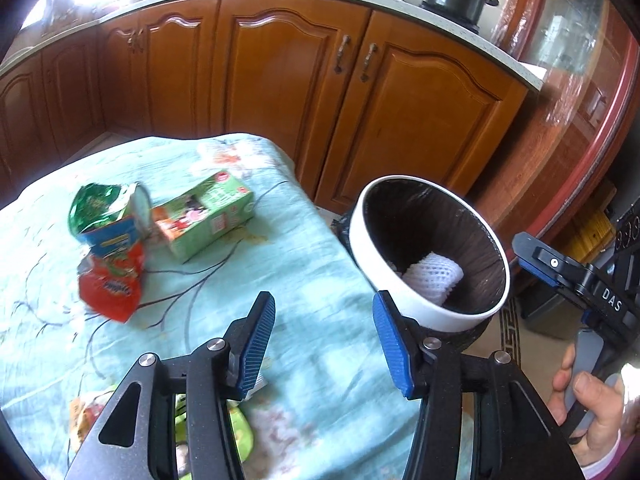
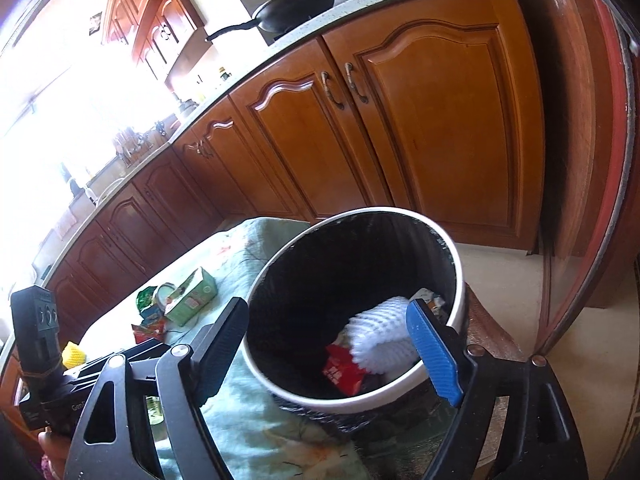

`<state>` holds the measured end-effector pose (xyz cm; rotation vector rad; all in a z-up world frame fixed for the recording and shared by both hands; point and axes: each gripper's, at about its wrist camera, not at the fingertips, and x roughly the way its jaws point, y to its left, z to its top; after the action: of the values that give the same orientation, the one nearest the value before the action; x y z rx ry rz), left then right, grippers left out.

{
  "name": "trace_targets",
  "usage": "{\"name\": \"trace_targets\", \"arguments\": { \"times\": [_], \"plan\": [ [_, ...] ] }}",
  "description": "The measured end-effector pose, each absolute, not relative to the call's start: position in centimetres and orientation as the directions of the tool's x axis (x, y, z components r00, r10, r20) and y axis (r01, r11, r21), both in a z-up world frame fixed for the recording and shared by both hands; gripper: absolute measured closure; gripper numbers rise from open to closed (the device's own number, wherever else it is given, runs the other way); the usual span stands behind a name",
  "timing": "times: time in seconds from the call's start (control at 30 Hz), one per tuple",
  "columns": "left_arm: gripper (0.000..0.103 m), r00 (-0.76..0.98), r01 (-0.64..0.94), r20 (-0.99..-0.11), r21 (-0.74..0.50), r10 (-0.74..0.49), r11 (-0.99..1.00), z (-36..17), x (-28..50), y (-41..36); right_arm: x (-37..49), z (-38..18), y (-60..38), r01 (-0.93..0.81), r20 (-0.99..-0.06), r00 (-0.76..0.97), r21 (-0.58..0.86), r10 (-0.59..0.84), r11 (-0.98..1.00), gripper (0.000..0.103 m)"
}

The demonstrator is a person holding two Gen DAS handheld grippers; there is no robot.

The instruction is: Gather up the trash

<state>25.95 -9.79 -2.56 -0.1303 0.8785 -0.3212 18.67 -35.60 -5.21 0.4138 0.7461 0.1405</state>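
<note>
With both your left tool (image 1: 324,344) and right tool (image 2: 332,350) gaping empty beside the white-rimmed, black-lined round bin (image 1: 362,220), you did best reaching leftward from it to the green cardboard carton (image 1: 204,216) on the cloth-covered counter (image 1: 280,280).

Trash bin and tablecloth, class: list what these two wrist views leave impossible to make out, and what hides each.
- Trash bin bottom: both views, dark liner and white foam net cover it.
- Red packet print: right view, too small.
- Wrapper pile: left view, blurred.
- Items behind left gripper: left view, its frame hides them.
- Yellow object: right view, partly hidden.
</note>
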Motion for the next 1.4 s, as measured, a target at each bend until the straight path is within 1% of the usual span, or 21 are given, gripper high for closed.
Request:
{"name": "trace_targets", "arguments": {
  "times": [0.6, 0.9, 1.17, 1.4],
  "plan": [
    [0.052, 0.643, 0.077, -0.722, -0.270, -0.255, 0.960, -1.2, 20.4, -0.4, 15.9, -6.1, -27.1, -0.107, -0.647, 0.651, 0.438, 0.396, 0.893, 0.020],
    [0.052, 0.653, 0.027, -0.728, -0.253, -0.209, 0.967, -1.1, 19.1, 2.9, 14.1, -7.3, -21.8, -0.191, -0.659, 0.585, 0.454, 0.472, 0.870, 0.020],
    [0.052, 0.664, 0.018, -0.728, -0.211, -0.169, 0.977, -0.9, 21.6, 3.5, 13.3, -7.8, -18.9, -0.243, -0.666, 0.540, 0.462, 0.515, 0.853, 0.020],
    [0.054, 0.657, 0.078, -0.743, -0.107, -0.132, 0.991, -1.9, 26.1, 1.3, 14.2, -8.1, -18.9, -0.234, -0.672, 0.538, 0.461, 0.509, 0.856, 0.020]
  ]
}}
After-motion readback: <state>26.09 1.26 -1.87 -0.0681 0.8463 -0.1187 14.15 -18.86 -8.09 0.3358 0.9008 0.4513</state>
